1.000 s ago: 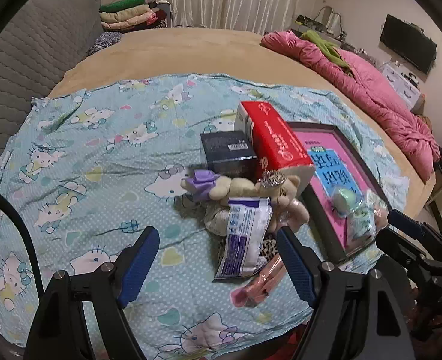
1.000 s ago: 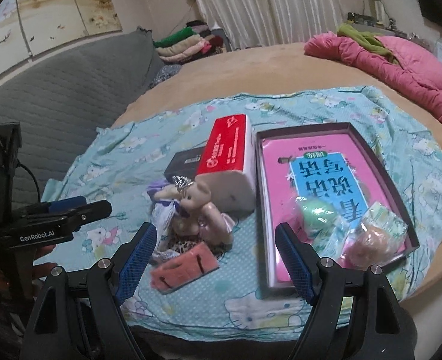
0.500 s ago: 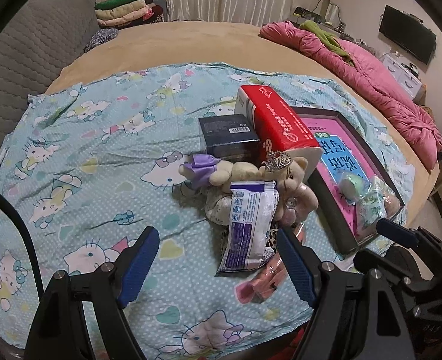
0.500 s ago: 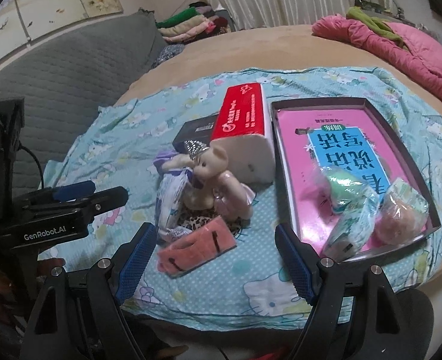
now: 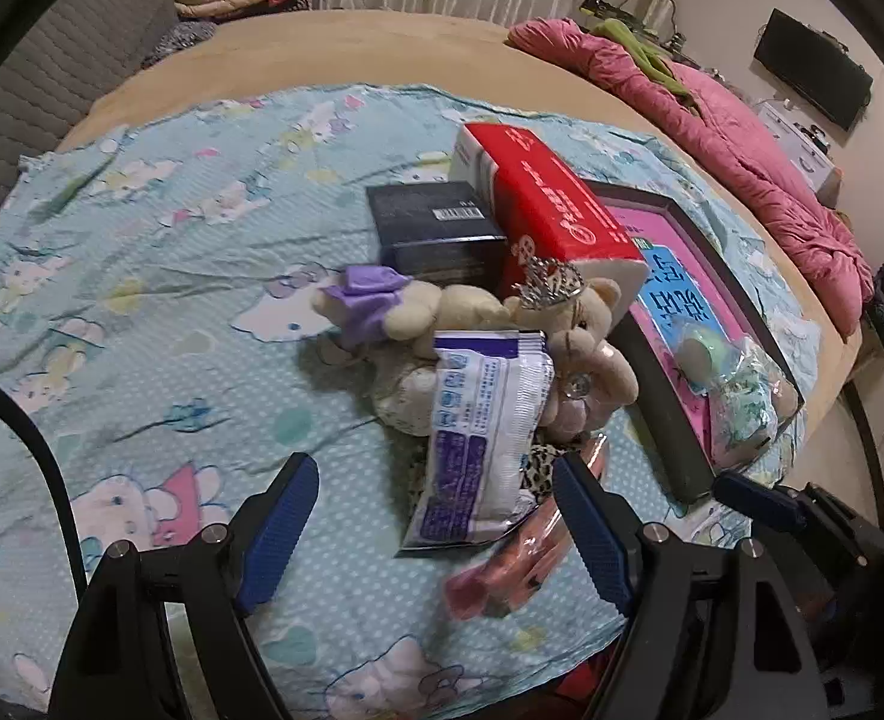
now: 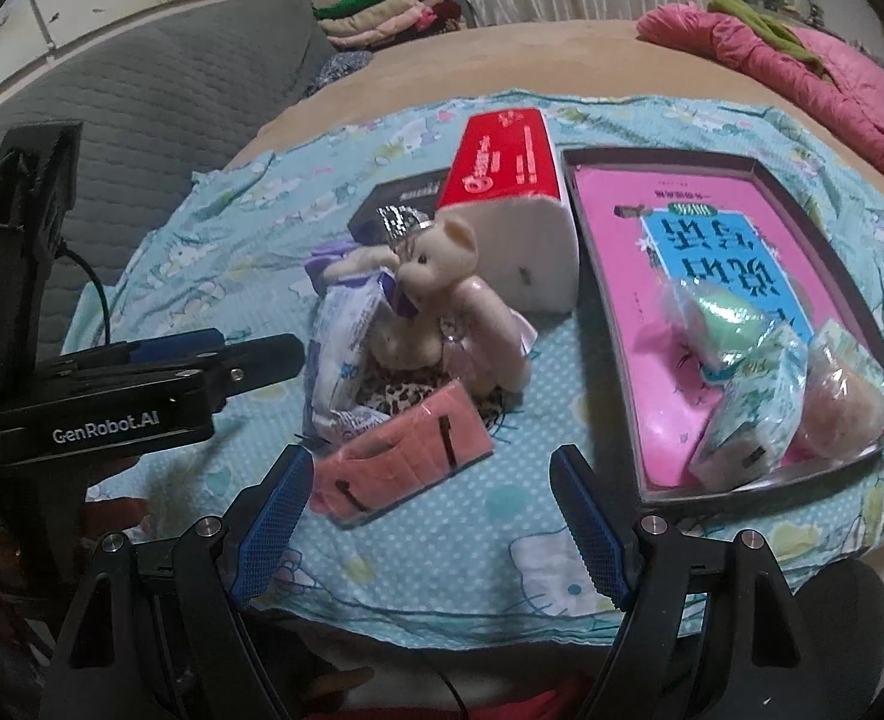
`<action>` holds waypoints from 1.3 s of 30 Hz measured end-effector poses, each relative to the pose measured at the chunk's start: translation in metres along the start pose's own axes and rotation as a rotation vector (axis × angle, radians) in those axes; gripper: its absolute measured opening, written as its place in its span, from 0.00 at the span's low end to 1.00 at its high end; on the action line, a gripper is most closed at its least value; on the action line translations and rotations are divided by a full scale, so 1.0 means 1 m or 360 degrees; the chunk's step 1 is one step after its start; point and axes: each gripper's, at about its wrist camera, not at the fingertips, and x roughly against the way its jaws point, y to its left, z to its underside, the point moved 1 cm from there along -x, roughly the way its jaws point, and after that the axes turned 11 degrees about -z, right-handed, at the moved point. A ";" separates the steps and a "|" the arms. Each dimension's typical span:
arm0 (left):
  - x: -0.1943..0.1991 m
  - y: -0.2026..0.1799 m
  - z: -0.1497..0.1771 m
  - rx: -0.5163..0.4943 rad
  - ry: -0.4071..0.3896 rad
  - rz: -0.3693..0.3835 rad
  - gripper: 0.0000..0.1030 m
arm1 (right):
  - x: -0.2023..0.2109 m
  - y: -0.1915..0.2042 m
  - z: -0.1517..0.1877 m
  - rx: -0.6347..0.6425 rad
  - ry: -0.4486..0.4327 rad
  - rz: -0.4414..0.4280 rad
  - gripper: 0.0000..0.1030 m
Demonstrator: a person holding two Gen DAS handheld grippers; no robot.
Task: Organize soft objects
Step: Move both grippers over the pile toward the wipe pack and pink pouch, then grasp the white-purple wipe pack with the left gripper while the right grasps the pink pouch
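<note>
**Grippers close in on the soft pile**

Both my grippers, left (image 5: 435, 531) and right (image 6: 429, 525), have dropped nearer, jaws wide and empty. The bear (image 6: 442, 294) and pouch (image 6: 402, 465) still lie beside the tray (image 6: 766, 483), unsorted.

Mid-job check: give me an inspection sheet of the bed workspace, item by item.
Surface: pale blue cartoon-print sheet over a tan bed.
Job's things: cream teddy bear in pink dress, white-purple plastic pack and salmon pink pouch heaped together; three wrapped soft items in the dark shallow tray.
Clutter: red-topped tissue pack, black box.
Grippers: left gripper and right gripper open, empty.
Cables: black lead.
Surroundings: pink quilt, folded clothes.
</note>
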 end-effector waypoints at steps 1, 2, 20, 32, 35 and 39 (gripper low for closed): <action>-0.003 -0.001 -0.001 -0.0002 0.0008 0.0007 0.77 | -0.002 -0.001 0.001 -0.0009 0.0011 0.0004 0.80; -0.005 -0.003 -0.001 -0.0004 0.0011 0.0011 0.77 | -0.004 -0.002 0.001 -0.0012 0.0015 0.0008 0.80; -0.044 -0.012 -0.008 -0.0062 0.0115 0.0043 0.63 | -0.025 -0.010 0.004 -0.0079 0.0070 0.0029 0.80; -0.041 -0.008 -0.005 -0.0043 0.0109 0.0193 0.40 | -0.044 -0.017 0.002 -0.0271 0.0112 -0.0039 0.80; -0.039 0.000 -0.005 -0.0017 0.0093 0.0209 0.39 | -0.051 -0.021 0.001 -0.0336 0.0111 -0.0079 0.80; -0.036 0.012 -0.003 0.0008 0.0084 0.0194 0.39 | -0.061 -0.027 -0.001 -0.0407 0.0110 -0.0106 0.80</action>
